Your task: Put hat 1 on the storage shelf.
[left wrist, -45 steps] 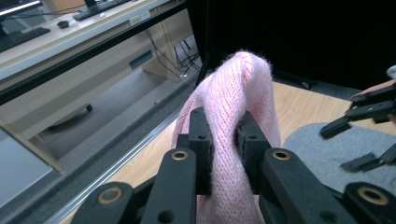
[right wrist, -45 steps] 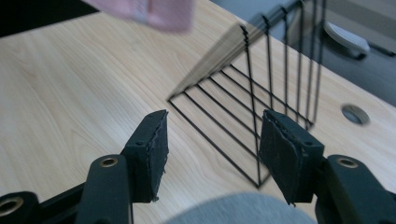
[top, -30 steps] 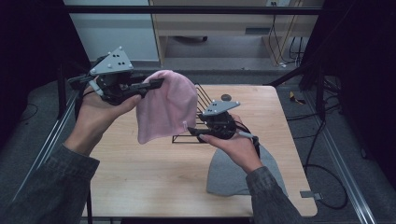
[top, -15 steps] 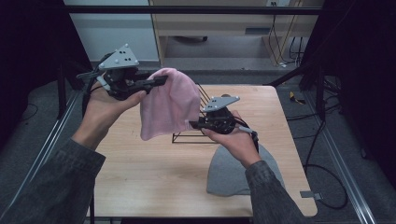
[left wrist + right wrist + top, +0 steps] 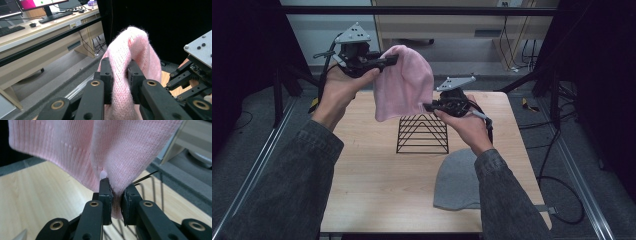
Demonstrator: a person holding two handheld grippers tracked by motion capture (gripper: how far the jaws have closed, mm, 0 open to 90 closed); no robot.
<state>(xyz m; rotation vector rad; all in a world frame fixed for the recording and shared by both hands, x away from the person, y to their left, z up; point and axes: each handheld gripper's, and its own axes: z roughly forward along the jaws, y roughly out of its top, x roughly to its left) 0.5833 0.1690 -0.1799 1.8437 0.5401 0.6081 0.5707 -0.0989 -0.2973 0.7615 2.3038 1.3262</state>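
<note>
Above table [image 5: 377,185], both raised grippers pinch pink beanie [image 5: 404,85].

Fuzzy pink knit beanie [image 5: 404,82] — black wire rack [image 5: 423,134] on matt wooden table [image 5: 377,185].

Right claw [image 5: 115,195] pinching pink knit hat [image 5: 120,152] (ribbed hem), above wooden table [image 5: 37,195]

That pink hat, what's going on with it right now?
A person holds the pink beanie up over the table, a gripper in each hand. The left gripper pinches its top; the right gripper, whose jaws have just closed, pinches its lower edge. It hangs above the black wire rack. A grey beanie lies flat nearby.
</note>
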